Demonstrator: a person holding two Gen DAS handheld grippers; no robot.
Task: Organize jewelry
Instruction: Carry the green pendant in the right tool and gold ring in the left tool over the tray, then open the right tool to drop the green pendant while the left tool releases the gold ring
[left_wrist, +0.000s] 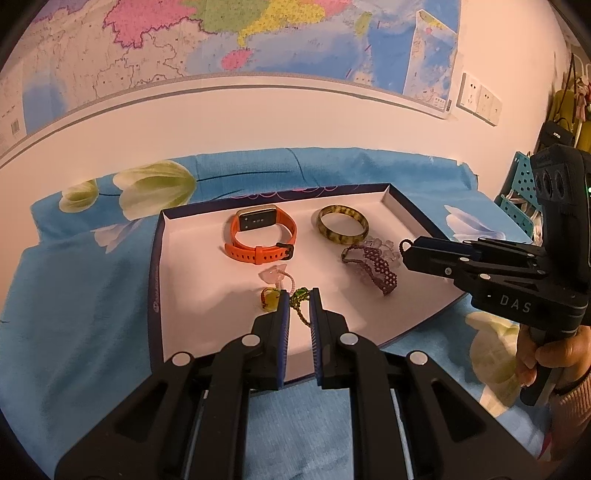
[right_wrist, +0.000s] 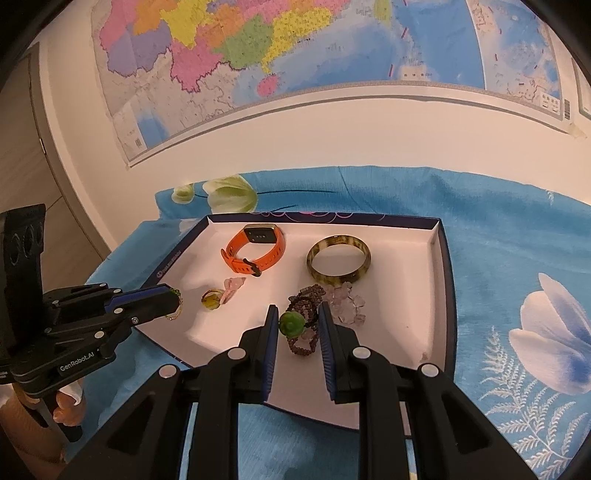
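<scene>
Left wrist view: the left gripper (left_wrist: 299, 295) hangs over the near edge of the tray (left_wrist: 192, 266), jaws nearly together and pinched on a thin green beaded chain (left_wrist: 300, 306) that dangles between them.
Tray's left half: an orange watch (left_wrist: 262, 236) lies toward the far edge; nearer, a pink charm (left_wrist: 273, 275) and a yellow-green bead ring (left_wrist: 269, 299) sit just beside the left jaws.
Tray's right half: a mottled bangle (left_wrist: 342, 224) lies toward the far edge, with a purple beaded bracelet (left_wrist: 373, 267) and clear crystal beads (left_wrist: 380, 245) in front of it.
Right wrist view: the right gripper (right_wrist: 295, 317) holds its jaws a little apart; a green round bead (right_wrist: 291, 323) rests against the left one, the gap to the right one looks empty, so whether it is truly clamped I cannot tell.
Step in hand, as I judge it: each piece is being lowered to its spot in the tray, which sits on a blue floral cloth (left_wrist: 74, 295).
Doing it well: bring the chain down over bare tray, clear of the yellow-green ring, then ease the jaws apart so it pools and does not snag; set the green bead beside the purple bracelet, not on it.
</scene>
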